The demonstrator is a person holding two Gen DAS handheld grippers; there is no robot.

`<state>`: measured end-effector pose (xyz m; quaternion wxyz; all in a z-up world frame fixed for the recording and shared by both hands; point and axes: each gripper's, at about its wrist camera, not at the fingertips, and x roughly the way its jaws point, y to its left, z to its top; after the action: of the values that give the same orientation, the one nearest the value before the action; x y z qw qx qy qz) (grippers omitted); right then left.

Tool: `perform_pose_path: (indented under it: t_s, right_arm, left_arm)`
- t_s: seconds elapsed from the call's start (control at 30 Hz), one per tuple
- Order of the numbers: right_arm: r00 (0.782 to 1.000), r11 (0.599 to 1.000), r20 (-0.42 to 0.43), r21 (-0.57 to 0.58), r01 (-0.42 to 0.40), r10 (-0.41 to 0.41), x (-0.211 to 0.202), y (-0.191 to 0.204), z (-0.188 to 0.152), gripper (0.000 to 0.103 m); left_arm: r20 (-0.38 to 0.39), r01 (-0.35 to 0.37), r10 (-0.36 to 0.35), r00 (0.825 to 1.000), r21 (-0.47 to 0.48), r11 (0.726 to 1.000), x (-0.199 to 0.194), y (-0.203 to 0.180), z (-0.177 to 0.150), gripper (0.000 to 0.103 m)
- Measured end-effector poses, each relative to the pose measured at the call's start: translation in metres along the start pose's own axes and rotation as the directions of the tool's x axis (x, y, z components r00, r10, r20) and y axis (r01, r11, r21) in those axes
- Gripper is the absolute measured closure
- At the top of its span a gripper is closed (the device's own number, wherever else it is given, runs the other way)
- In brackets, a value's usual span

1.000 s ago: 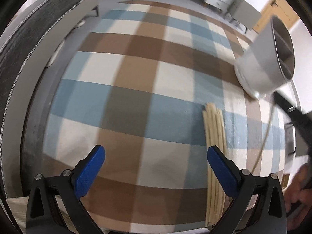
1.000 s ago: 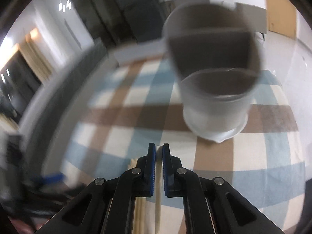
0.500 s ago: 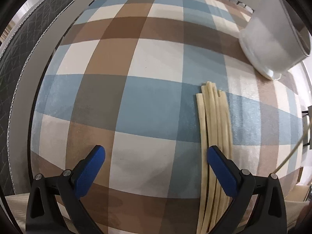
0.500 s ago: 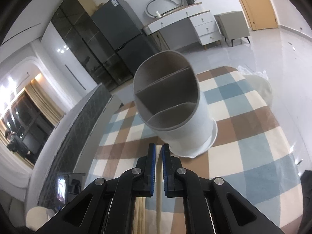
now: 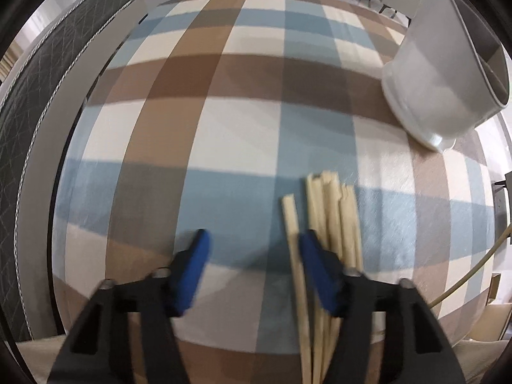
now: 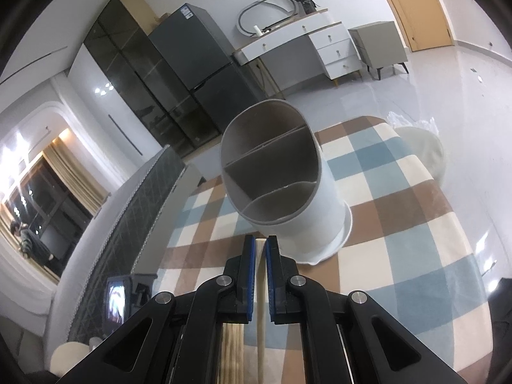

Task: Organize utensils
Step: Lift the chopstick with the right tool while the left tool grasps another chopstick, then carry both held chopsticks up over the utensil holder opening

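Plaid cloth (image 5: 256, 134) covered table, white holder (image 6: 288, 192) at 1 o'clock, fridge (image 6: 204, 64) behind, left gripper (image 5: 252, 256) closing around one chopstick (image 5: 292, 240), right gripper (image 6: 260, 256) clamped on a stick (image 6: 260, 320)

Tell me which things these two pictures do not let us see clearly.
- Left wrist view: lower ends of the chopsticks run behind the left gripper and off the bottom edge; motion blur hides the count.
- Right wrist view: the holder bottom is hidden by its own walls.

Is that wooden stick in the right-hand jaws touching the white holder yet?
Cannot tell. In the right wrist view the chopstick, clamped in the right gripper, ends right at the holder wall, but the jaws hide its tip, so neither contact nor gap shows.
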<state>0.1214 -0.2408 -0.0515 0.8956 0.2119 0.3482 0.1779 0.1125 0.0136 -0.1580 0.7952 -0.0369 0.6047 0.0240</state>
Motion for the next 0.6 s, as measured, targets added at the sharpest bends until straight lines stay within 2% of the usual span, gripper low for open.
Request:
perform_pose_path:
  t_s: [0.03, 0.07, 0.1, 0.2, 0.23, 0.33, 0.4, 0.47, 0.6]
  right_arm:
    - [1.000, 1.000, 0.003, -0.001, -0.002, 0.002, -0.001, 0.000, 0.000, 0.097]
    - [1.000, 1.000, 0.006, -0.004, -0.002, 0.002, -0.002, 0.001, 0.000, 0.097]
    - [1.000, 1.000, 0.007, -0.007, -0.002, 0.002, -0.003, 0.001, 0.000, 0.097]
    - [1.000, 1.000, 0.016, -0.017, 0.000, 0.000, -0.006, 0.003, 0.000, 0.097]
    - [1.000, 1.000, 0.022, -0.023, 0.003, -0.002, -0.008, 0.004, 0.000, 0.097]
    - [0.999, 0.999, 0.034, -0.042, 0.004, -0.003, -0.013, 0.008, -0.002, 0.097]
    - [0.999, 0.998, 0.044, -0.065, 0.004, -0.001, -0.018, 0.012, -0.004, 0.097]
    - [0.999, 0.996, 0.053, -0.093, 0.002, 0.003, -0.022, 0.019, -0.006, 0.097]
    - [0.997, 0.991, 0.078, -0.131, 0.000, 0.011, -0.034, 0.031, -0.015, 0.097]
  left_arm:
    - [0.001, 0.003, -0.003, 1.000, 0.005, 1.000, -0.001, -0.001, 0.002, 0.077]
    - [0.001, 0.005, -0.005, 1.000, 0.012, 1.000, 0.002, -0.005, 0.008, 0.083]
    - [0.000, 0.012, -0.012, 1.000, 0.026, 1.000, 0.003, -0.008, 0.012, 0.096]
    - [-0.007, 0.026, -0.026, 1.000, 0.029, 0.999, 0.004, -0.010, 0.018, 0.100]
    - [-0.002, 0.056, -0.056, 0.998, 0.017, 0.998, 0.002, -0.007, 0.019, 0.100]
    - [0.088, 0.085, -0.084, 0.993, -0.011, 0.996, -0.024, -0.008, 0.012, 0.100]
    - [0.174, 0.116, -0.111, 0.978, -0.016, 0.993, -0.048, -0.001, 0.007, 0.101]
    - [0.260, 0.155, -0.146, 0.955, -0.013, 0.988, -0.071, 0.003, 0.000, 0.101]
    - [0.414, 0.203, -0.192, 0.890, 0.018, 0.979, -0.101, -0.012, 0.003, 0.101]
